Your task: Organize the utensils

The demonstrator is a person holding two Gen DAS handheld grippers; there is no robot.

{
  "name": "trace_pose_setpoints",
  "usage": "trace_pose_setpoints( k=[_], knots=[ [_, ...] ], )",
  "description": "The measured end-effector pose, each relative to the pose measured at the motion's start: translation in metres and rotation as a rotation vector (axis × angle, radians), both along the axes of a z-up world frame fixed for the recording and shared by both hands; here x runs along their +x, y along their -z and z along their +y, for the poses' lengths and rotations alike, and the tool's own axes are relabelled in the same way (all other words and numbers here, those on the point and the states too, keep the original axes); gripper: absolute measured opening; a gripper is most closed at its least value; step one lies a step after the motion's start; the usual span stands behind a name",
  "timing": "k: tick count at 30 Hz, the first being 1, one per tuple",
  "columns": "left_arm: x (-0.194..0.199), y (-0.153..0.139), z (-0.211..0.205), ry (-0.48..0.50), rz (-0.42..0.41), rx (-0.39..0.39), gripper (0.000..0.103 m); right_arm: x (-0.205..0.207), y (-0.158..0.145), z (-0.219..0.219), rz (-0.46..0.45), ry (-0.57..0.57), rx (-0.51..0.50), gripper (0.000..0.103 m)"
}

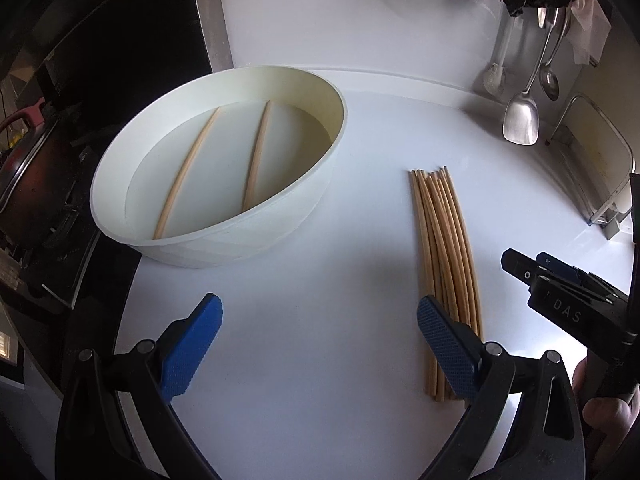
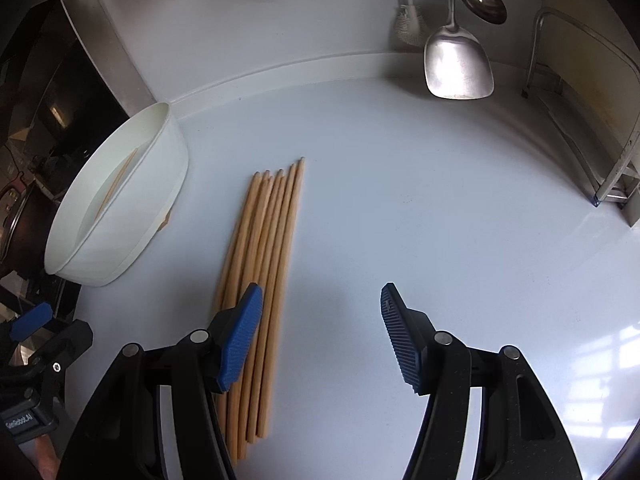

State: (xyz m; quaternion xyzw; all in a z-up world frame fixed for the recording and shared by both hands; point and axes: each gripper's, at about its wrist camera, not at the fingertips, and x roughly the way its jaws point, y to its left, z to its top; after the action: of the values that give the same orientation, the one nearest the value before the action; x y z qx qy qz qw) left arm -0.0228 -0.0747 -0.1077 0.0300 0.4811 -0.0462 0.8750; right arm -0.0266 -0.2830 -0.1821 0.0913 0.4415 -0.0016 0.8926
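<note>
We work on a white kitchen worktop (image 2: pixel 400 208) with a metal spatula (image 2: pixel 458 66) and ladle (image 2: pixel 482 0) hanging at the back wall. A bundle of wooden chopsticks (image 2: pixel 260 280) lies flat in the middle, tips pointing away from us. To its left stands a white oval tub (image 1: pixel 224 240) that already holds two chopsticks (image 1: pixel 224 160), lying well apart on its floor.

Both tools hover low over the near end of the bundle with nothing held. The left gripper (image 1: pixel 320 348) has its jaws spread wide, its right pad over the bundle's edge. The right gripper (image 2: pixel 320 340) also has its jaws open, its left pad above the sticks.

We judge the step to be picking more chopsticks for the tub. To do it well, we should centre one pair of jaws across a single stick or a pair near its thick end, come down until the pads straddle it, close firmly, and lift level so the rest do not roll away.
</note>
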Motion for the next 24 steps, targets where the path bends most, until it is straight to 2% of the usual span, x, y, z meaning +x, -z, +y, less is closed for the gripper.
trace_pose_setpoints(
  k=[3,7,15,24],
  knots=[
    [0.009,0.014,0.004,-0.034,-0.008,-0.026,0.096,0.005,0.011,-0.002,0.004,0.018,0.024,0.059],
    [0.019,0.02,0.01,-0.076,-0.041,-0.074,0.096,0.009,0.013,0.004,-0.024,0.004,-0.017,0.059],
    [0.028,0.028,-0.004,-0.038,-0.06,-0.042,0.096,0.017,0.02,0.008,-0.019,0.01,-0.05,0.059],
    [0.032,0.036,-0.011,-0.032,-0.04,-0.042,0.096,0.017,0.025,0.011,-0.006,-0.007,-0.082,0.059]
  ],
)
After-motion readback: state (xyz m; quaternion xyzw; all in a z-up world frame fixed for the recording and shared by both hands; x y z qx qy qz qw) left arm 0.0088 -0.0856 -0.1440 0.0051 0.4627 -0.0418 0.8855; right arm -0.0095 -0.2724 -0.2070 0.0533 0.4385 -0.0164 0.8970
